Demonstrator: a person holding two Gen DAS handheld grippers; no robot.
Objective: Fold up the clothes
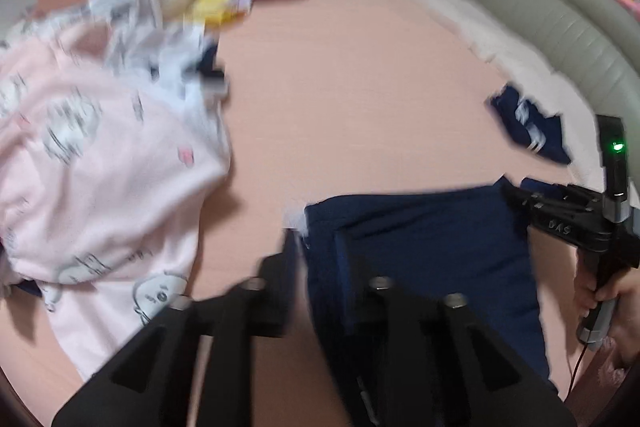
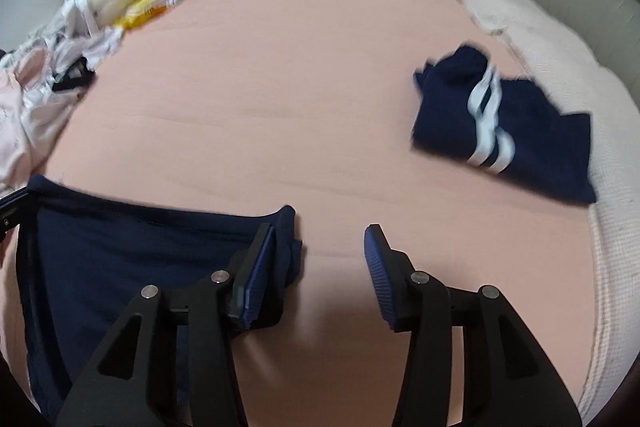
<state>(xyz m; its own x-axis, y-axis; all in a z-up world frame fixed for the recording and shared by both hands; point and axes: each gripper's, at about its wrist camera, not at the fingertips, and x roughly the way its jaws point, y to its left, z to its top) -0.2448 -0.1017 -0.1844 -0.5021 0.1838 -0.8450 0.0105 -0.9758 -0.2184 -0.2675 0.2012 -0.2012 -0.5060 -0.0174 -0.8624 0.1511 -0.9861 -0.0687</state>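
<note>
Lying flat, navy garment [image 2: 120, 247] between grippers.

Navy garment [image 2: 132, 259]: plain dark blue cloth spread flat on the pink bed, lower left of the right wrist view, its top edge roughly straight, right corner bunched.
Striped navy garment [image 2: 504, 131]: folded, two white stripes, right side of the frame.
Pink printed garment [image 1: 100, 167]: crumpled heap with cartoon prints, left of the left wrist view.
</note>
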